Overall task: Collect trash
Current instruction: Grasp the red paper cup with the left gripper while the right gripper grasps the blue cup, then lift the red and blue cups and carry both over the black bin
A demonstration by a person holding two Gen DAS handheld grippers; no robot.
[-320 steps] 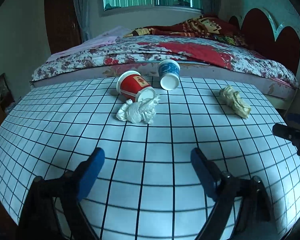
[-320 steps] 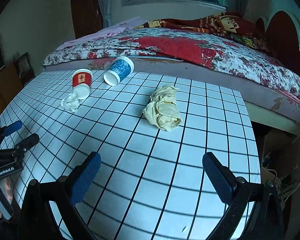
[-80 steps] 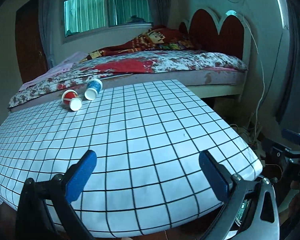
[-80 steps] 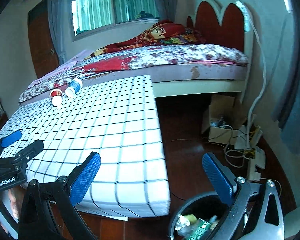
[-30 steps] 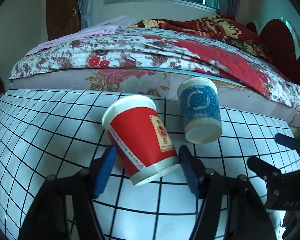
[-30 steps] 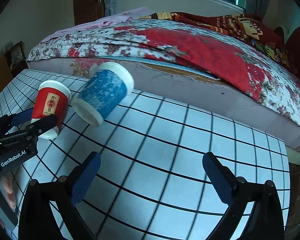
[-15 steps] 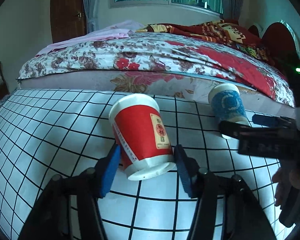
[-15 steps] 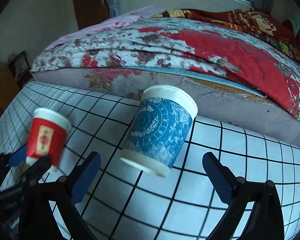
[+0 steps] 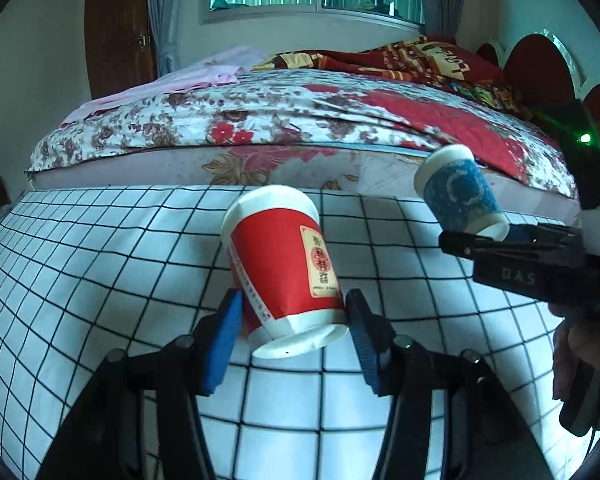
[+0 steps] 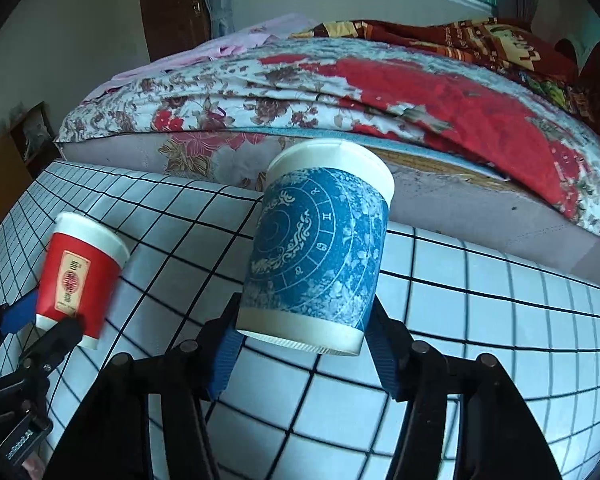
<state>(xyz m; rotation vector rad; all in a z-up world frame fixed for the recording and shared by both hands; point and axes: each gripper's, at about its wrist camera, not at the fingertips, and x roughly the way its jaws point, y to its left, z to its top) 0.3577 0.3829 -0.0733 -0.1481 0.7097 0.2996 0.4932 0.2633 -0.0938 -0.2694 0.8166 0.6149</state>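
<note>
The left claw (image 9: 294, 332) has its jaws closing on the red cup (image 9: 284, 264), pads at both sides near the base. The right claw (image 10: 302, 346) has its jaws closing on the blue cup (image 10: 320, 248) the same way. Each cup sits over the checked table (image 9: 100, 280). Long axis: along the fingers, base toward the camera, rim toward the bed (image 9: 300, 120).

Black gripper (image 9: 294, 336) frames, blue pads (image 9: 220, 340), round bolts.
</note>
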